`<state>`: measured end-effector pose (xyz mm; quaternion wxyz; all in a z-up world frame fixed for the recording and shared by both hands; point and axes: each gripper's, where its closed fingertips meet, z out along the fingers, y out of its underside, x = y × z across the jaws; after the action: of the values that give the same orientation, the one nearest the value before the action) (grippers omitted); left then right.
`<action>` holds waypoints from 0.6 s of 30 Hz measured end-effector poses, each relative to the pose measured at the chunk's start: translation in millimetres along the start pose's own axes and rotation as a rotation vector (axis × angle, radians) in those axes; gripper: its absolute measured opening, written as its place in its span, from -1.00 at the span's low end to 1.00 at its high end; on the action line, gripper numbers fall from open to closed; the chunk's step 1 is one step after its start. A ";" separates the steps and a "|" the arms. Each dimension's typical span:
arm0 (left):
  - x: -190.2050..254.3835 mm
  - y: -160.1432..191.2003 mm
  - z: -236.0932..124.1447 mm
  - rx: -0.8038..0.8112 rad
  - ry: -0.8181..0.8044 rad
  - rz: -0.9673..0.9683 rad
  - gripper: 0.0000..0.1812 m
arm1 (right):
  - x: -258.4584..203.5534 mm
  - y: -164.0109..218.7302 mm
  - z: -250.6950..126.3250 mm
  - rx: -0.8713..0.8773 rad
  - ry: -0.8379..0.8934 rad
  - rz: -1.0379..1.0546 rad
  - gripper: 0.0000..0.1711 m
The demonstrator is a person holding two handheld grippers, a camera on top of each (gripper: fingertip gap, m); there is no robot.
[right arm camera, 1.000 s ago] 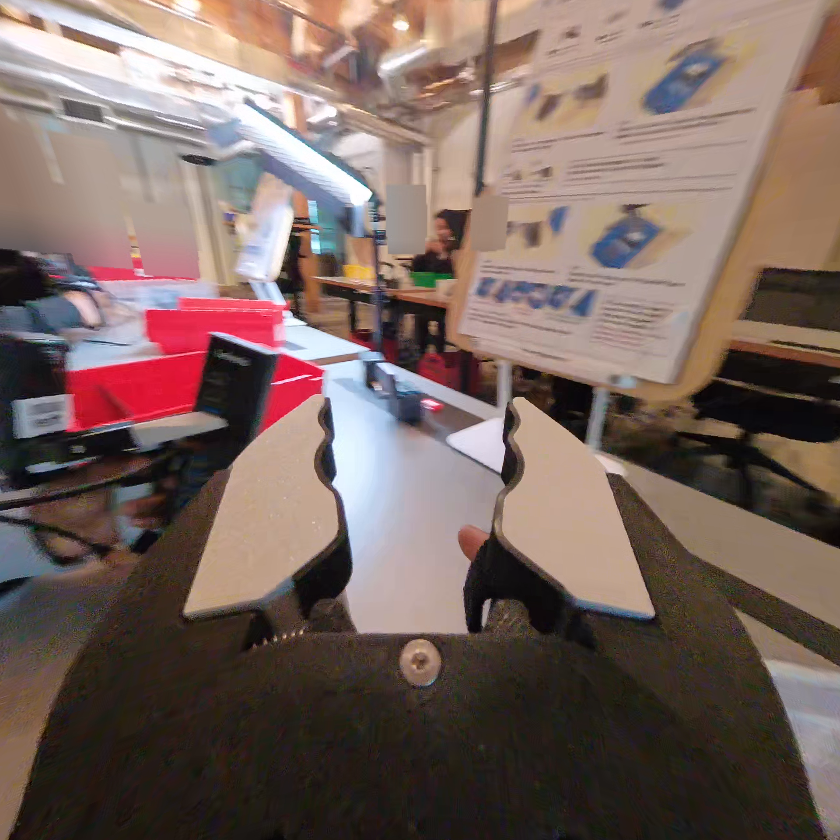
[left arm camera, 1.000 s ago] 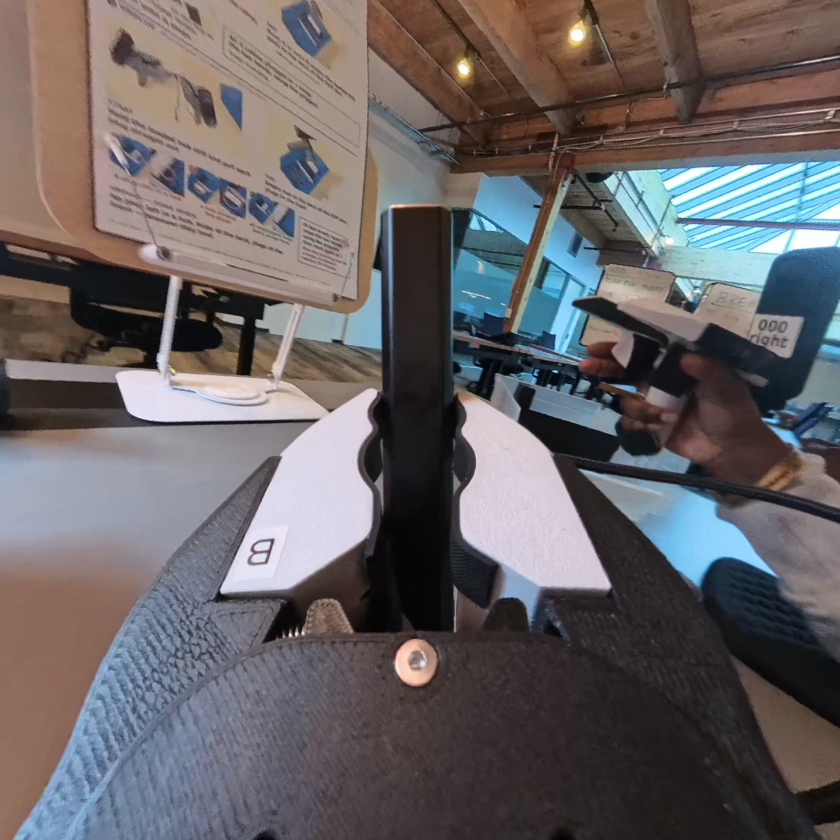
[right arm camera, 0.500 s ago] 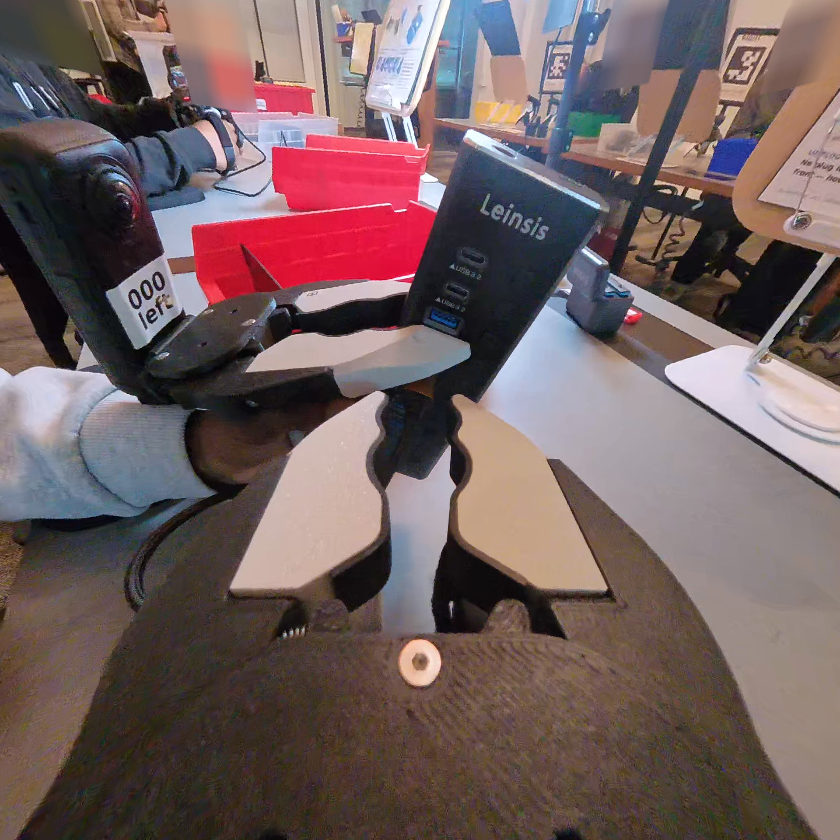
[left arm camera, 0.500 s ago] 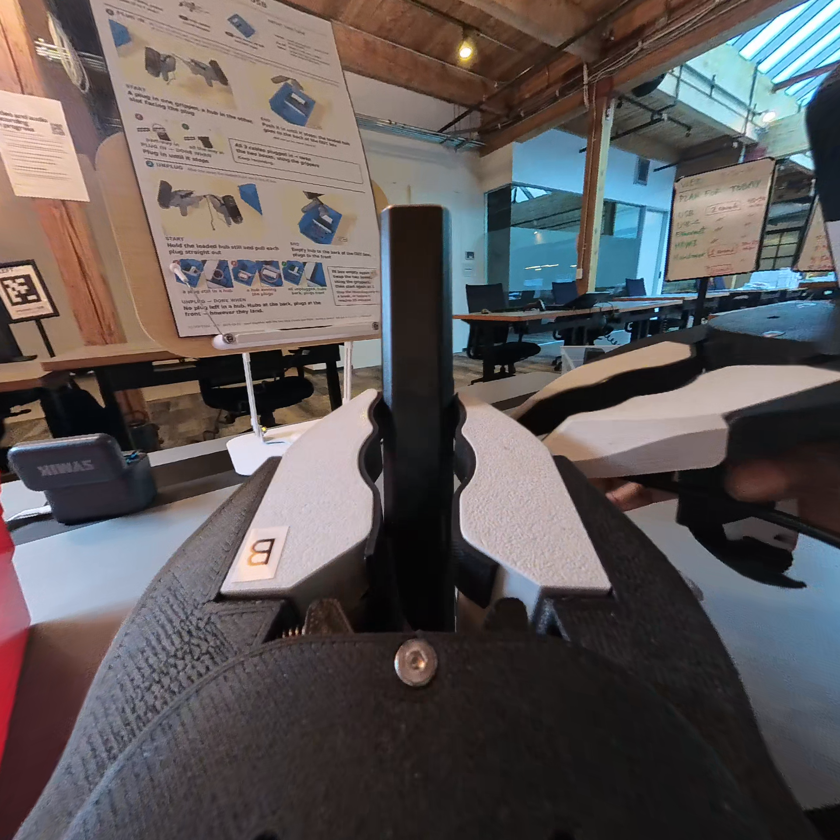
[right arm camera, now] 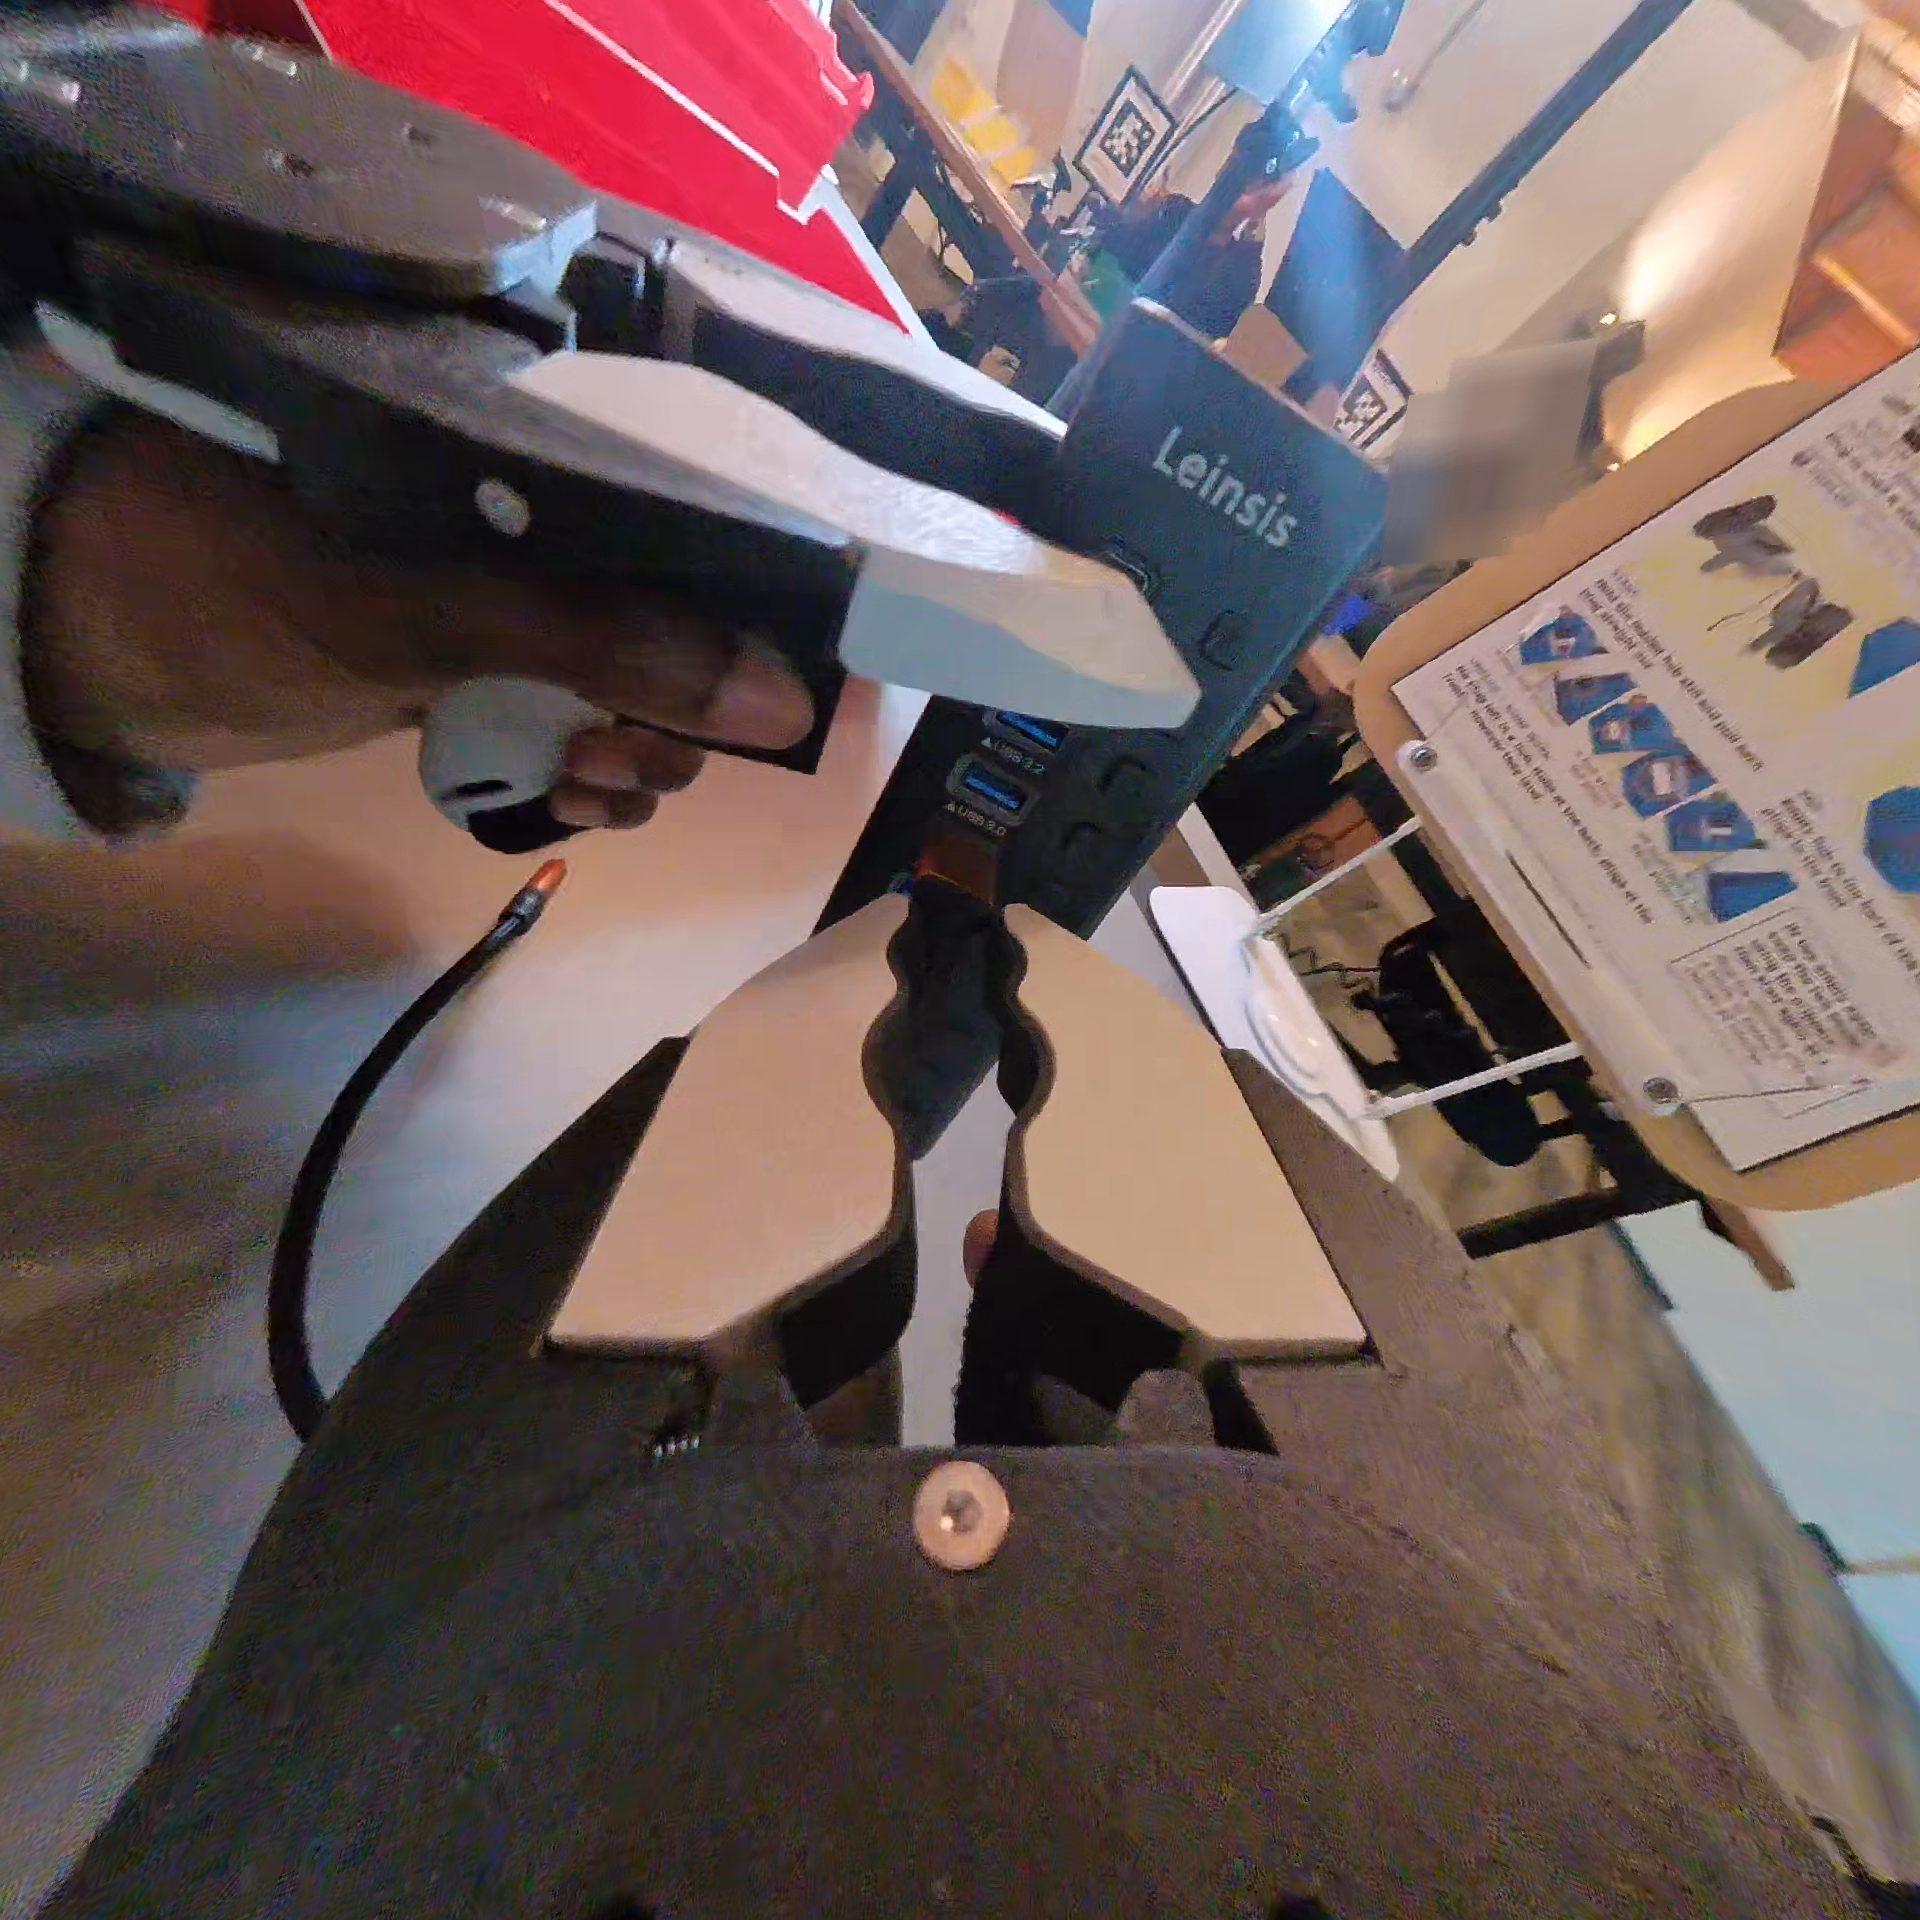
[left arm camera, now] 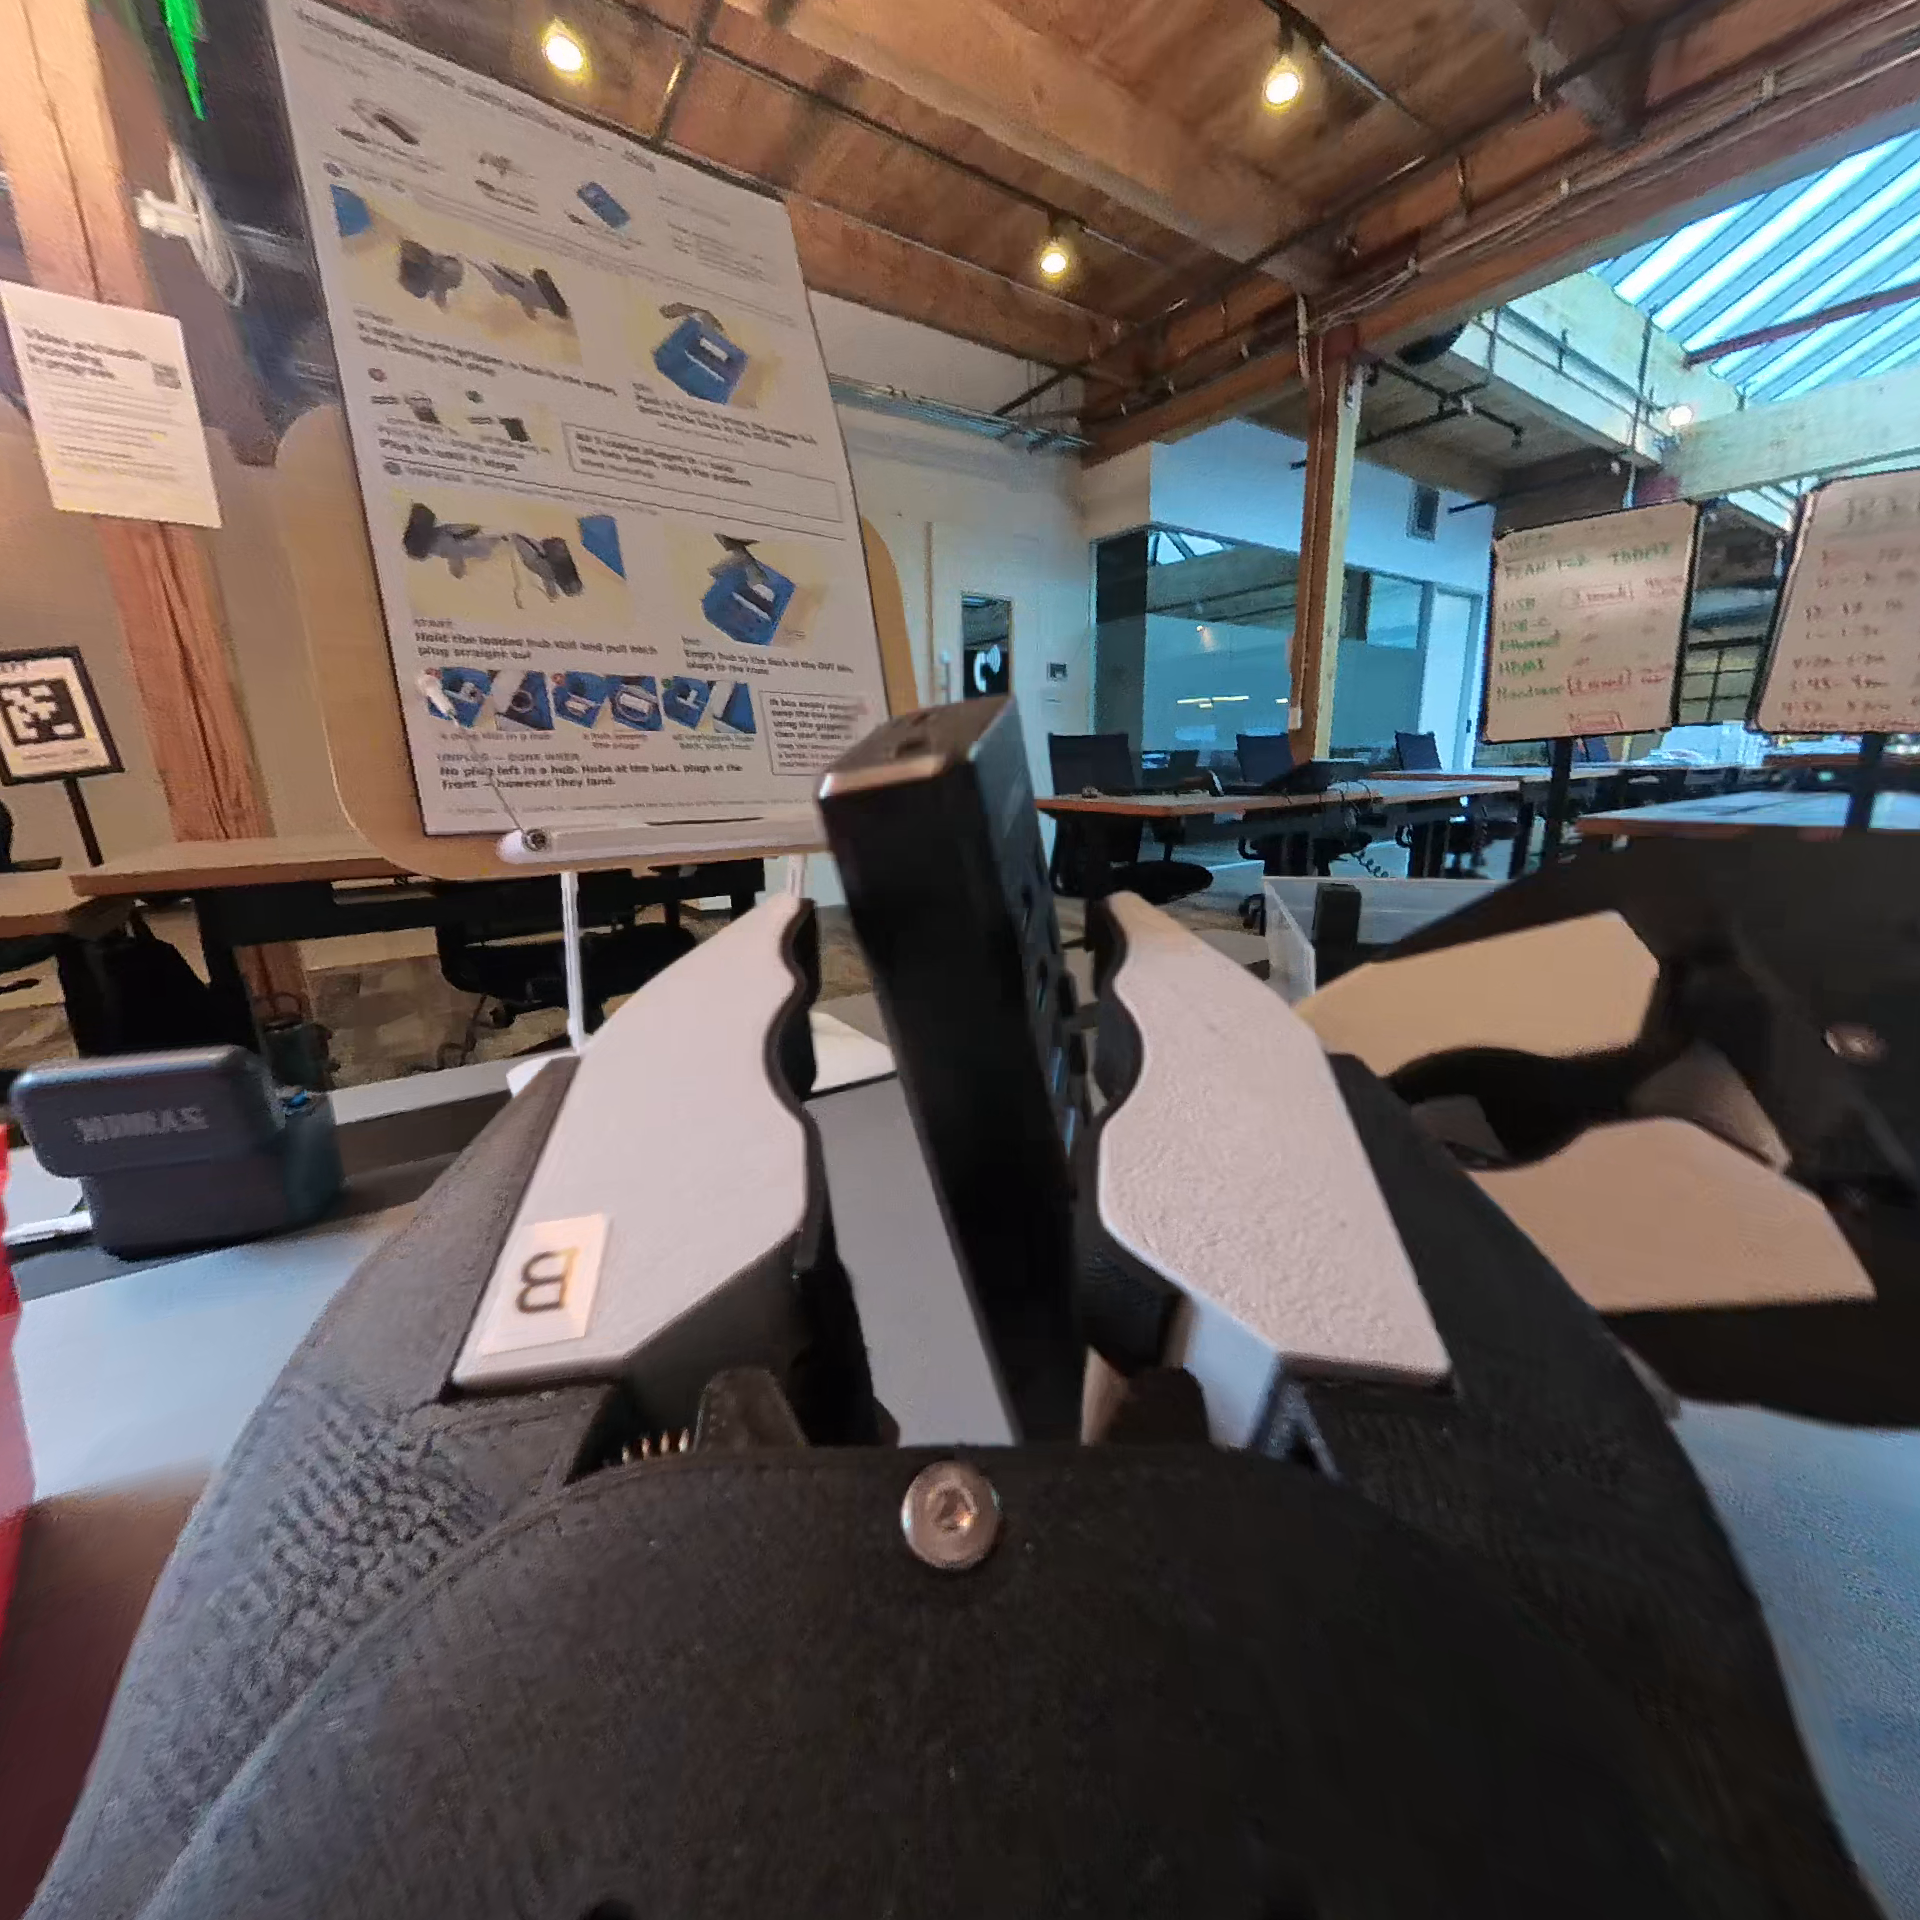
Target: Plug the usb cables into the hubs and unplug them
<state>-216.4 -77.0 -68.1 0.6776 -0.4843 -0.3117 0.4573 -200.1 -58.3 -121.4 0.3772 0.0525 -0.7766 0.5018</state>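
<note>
1. My right tongs (right arm camera: pixel 951 920) are pinched narrow on the black body of a usb plug (right arm camera: pixel 940 1023), its copper-coloured metal tip (right arm camera: pixel 956 868) right at the port face of the hub (right arm camera: pixel 1164 665); I cannot tell whether the tip is entering or only touching.
2. My left tongs (left arm camera: pixel 951 940) stand parted around the hub (left arm camera: pixel 966 997). In the left wrist view the hub leans between them, with a clear gap at the left finger (left arm camera: pixel 686 1132). It may lean on the right finger (left arm camera: pixel 1236 1174), so I judge the hold loose at best, and I cannot tell what carries it.
3. In the right wrist view the hub rises upright above the worktop (right arm camera: pixel 623 997), its blue ports (right arm camera: pixel 992 779) stacked just above my plug, and the left tongs (right arm camera: pixel 1169 670) reach across its upper face.
4. The plug's black cable (right arm camera: pixel 343 1122) loops out to the left, and its far end (right arm camera: pixel 540 881) hangs free near my left hand (right arm camera: pixel 343 644).
5. The step in hand looks like seating this plug. To do it well I would first close the left tongs firmly on the hub so it cannot tip away, then line the plug's tip square with the port and push straight along the port's axis, not at an angle.
6. The risk I see is that a loose hub will pivot under the push and the plug will skid off the port face.
7. Further out stand an instruction board (left arm camera: pixel 582 447) on a white stand, a grey box (left arm camera: pixel 166 1143) on the worktop, and red bins (right arm camera: pixel 623 94).
</note>
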 end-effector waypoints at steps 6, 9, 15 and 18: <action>-9.0 31.1 5.7 -0.193 -0.002 -0.050 -0.33 | -4.6 -3.4 2.0 0.017 0.063 -0.146 -0.89; 1.9 36.3 4.3 -0.247 0.062 -0.159 -0.64 | -5.6 -1.6 2.2 0.010 0.061 -0.156 -0.90; 2.1 19.1 -0.5 -0.152 0.035 -0.013 -0.67 | -12.3 -10.2 1.6 0.092 -0.087 0.200 -0.82; 3.0 16.3 -1.0 -0.129 0.033 0.011 -0.67 | -7.3 -22.3 -5.2 0.190 -0.168 0.443 -0.73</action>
<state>-219.6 -72.8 -83.8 0.6476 -0.5360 -0.3268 0.4318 -181.9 -67.2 -108.5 0.1856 -0.0423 -0.7472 0.6367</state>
